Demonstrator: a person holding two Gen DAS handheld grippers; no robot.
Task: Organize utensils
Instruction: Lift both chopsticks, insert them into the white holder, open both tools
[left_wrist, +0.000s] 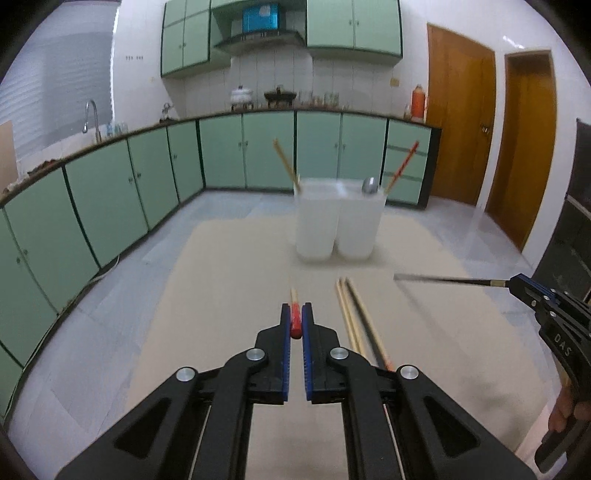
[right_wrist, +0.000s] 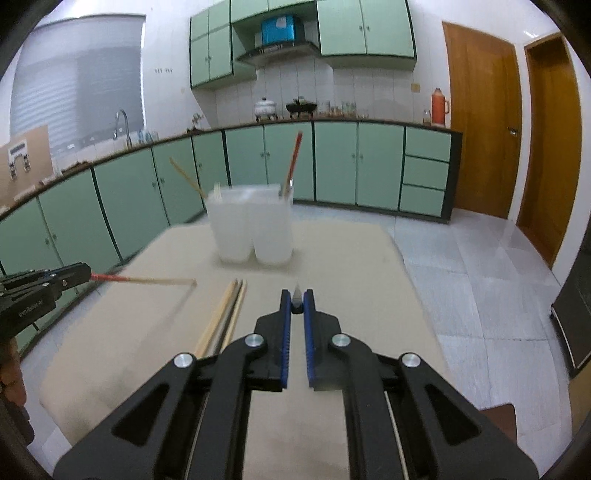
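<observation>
My left gripper (left_wrist: 296, 314) is shut on a red-handled chopstick (left_wrist: 295, 318), held above the beige mat; it also shows in the right wrist view (right_wrist: 144, 280). My right gripper (right_wrist: 296, 300) is shut on a dark chopstick (left_wrist: 443, 279) with a gold band, pointing left over the mat. Two white translucent holders (left_wrist: 334, 221) stand side by side at the mat's far end. The left one holds a wooden chopstick (left_wrist: 286, 164). The right one holds a red chopstick (left_wrist: 404, 166) and a metal spoon (left_wrist: 370, 185). Several loose chopsticks (left_wrist: 356, 319) lie on the mat between the grippers.
The beige mat (left_wrist: 229, 295) covers a table above a pale tiled floor. Green cabinets (left_wrist: 110, 199) run along the left and back. Wooden doors (left_wrist: 524, 140) stand at the right. A dark unit (right_wrist: 576, 314) sits at the far right.
</observation>
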